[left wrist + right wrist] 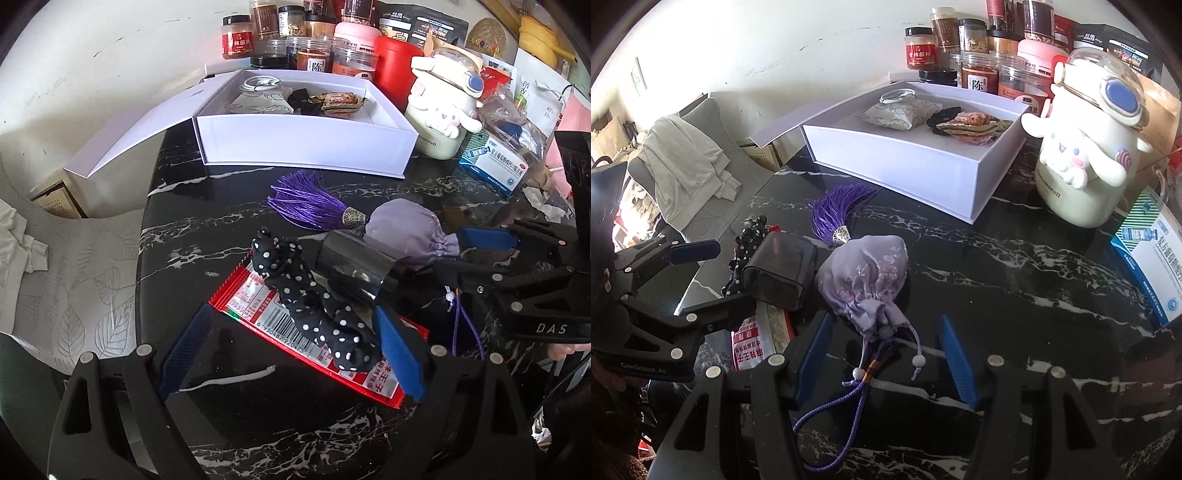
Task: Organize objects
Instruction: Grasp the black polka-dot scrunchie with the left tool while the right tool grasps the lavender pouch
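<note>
Both jaws stand released over the desk [258, 435], each framing its own thing.

My left gripper [291, 350] has its jaws spread around one polka-dot scrunchie [314, 314], which lies on one red snack packet [258, 314] without the pads touching it. My right gripper [886, 354] brackets the drawstring neck of one purple pouch [864, 277], ungripped, its one tassel [836, 210] pointing toward the one white box [905, 162], which stands open.

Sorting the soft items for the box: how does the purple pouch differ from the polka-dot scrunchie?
The purple pouch is pale lilac with a faint floral print; the polka-dot scrunchie is black with white dots. The pouch lies on bare table, with drawstrings and a tassel; the scrunchie lies across a red snack packet. Both are fabric, outside the white box.
</note>
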Demonstrator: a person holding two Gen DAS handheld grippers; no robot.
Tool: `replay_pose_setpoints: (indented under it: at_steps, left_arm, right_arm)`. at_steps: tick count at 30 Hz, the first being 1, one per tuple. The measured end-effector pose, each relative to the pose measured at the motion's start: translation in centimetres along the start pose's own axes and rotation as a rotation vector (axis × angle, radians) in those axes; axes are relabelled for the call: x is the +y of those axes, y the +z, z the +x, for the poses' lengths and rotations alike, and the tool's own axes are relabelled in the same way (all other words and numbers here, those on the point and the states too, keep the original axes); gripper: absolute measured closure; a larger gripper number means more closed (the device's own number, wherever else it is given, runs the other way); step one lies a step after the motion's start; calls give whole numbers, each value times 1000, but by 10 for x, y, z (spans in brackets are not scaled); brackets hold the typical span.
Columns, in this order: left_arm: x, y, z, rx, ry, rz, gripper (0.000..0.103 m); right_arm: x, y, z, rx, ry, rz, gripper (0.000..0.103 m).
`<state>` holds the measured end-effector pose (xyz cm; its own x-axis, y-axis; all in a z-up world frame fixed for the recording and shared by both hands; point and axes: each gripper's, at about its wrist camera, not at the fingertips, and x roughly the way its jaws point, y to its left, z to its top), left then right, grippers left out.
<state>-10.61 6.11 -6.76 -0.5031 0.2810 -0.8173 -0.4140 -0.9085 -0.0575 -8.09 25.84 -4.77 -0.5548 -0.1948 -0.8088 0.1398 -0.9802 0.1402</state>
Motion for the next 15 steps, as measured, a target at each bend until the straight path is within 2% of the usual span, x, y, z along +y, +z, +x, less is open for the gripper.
replay_pose_setpoints:
  at_steps: [2, 5, 7, 8, 9, 12, 15]
  left_arm:
    - [2, 0, -1, -5, -11, -4, 18]
    - [2, 0, 1, 5, -30, -12, 36]
    - [1, -1, 4, 25, -33, -8, 51]
    - [1, -1, 4, 27, -24, -7, 54]
    - [1, -2, 4, 21, -13, -3, 60]
    - [-1, -4, 1, 16, -25, 11, 77]
    - [-3, -6, -2, 21, -36, 15, 79]
  right_arm:
    - [-2, 0, 2, 0, 7, 7, 42]
    - [-3, -1, 4, -4, 24, 14, 42]
    - [-4, -2, 3, -13, 36, 15, 52]
    - [-4, -2, 2, -14, 45, 18, 63]
    - [-4, -2, 1, -15, 51, 17, 68]
    - [-2, -5, -3, -26, 41, 3, 74]
    - [-4, -9, -9, -37, 40, 3, 74]
